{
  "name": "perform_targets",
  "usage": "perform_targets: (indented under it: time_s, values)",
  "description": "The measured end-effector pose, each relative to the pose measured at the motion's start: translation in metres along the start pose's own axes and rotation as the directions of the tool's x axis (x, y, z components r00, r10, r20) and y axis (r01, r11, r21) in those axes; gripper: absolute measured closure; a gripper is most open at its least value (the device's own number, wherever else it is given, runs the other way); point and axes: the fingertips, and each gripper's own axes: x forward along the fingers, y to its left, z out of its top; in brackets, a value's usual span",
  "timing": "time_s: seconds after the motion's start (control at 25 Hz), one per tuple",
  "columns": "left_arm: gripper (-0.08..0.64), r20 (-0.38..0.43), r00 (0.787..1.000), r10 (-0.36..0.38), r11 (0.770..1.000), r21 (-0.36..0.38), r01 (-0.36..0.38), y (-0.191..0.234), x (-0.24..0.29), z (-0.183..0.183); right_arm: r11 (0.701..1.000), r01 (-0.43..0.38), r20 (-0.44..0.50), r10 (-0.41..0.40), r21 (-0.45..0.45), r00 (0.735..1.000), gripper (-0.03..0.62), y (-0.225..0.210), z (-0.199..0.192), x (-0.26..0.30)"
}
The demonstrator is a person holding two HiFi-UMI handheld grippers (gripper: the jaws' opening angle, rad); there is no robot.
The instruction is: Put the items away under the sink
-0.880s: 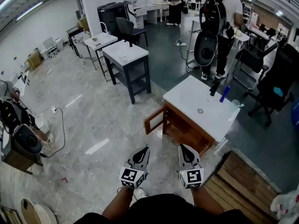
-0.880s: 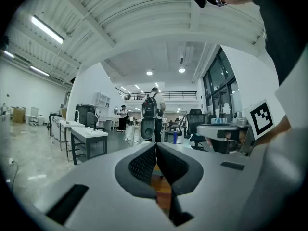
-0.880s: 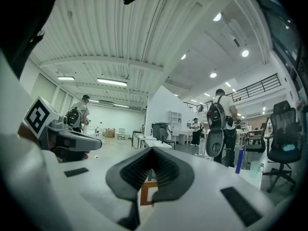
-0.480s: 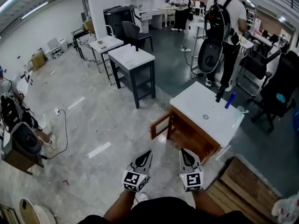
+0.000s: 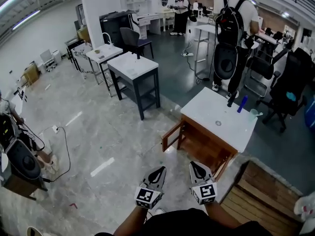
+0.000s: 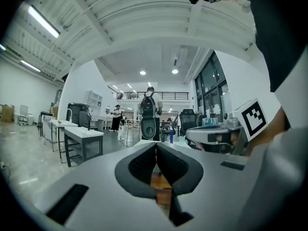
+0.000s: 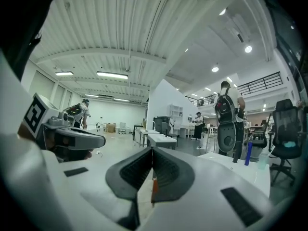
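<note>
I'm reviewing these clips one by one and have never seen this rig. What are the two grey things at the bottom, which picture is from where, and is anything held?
No robot here: a person holds a two-jaw claw in each hand. The wide picture comes from a camera on the person's head, looking down; the left claw and right claw show at its bottom, each with a marker cube. The other two pictures come from cameras riding on each claw, looking along its jaws. Both claws are shut and hold nothing. Ahead stands a sink cabinet with a white top; its door is open. On the top are a dark tap, a blue bottle and a cup.
</note>
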Motion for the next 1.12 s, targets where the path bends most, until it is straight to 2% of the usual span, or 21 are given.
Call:
perform_targets:
  time_s: [0.2,0.36,0.44,0.68,0.84,1.12]
  values:
    - [0.538,-0.016,1.0,-0.019,1.0,0.0,0.019,0.024,0.008,0.004,0.998,0.046,-0.024,-0.046,0.033,0.999,0.574,-0.001,0.004,0.007]
    - [0.538,-0.023,0.997,-0.071,0.997,-0.035,0.07,0.027,0.03,0.006,0.991,0.119,-0.035,-0.117,0.054,0.993,0.572,-0.023,0.001,0.018]
    - [0.538,-0.026,0.996,-0.084,0.996,-0.017,0.083,0.032,0.046,0.004,0.989,0.136,-0.015,-0.136,0.065,0.991,0.572,-0.037,0.002,0.027]
    - [0.538,-0.036,0.996,-0.085,0.996,0.034,0.087,0.047,0.099,0.016,0.988,0.126,0.034,-0.13,0.092,0.991,0.572,-0.077,0.005,0.066]
    - [0.538,-0.04,0.994,-0.098,0.992,0.071,0.1,0.057,0.142,0.028,0.99,0.114,0.034,-0.117,0.079,0.992,0.574,-0.107,0.005,0.098]
    - [0.538,-0.076,0.988,-0.138,0.985,0.095,0.145,0.047,0.225,0.03,0.988,0.123,0.023,-0.126,0.097,0.992,0.574,-0.178,-0.009,0.124]
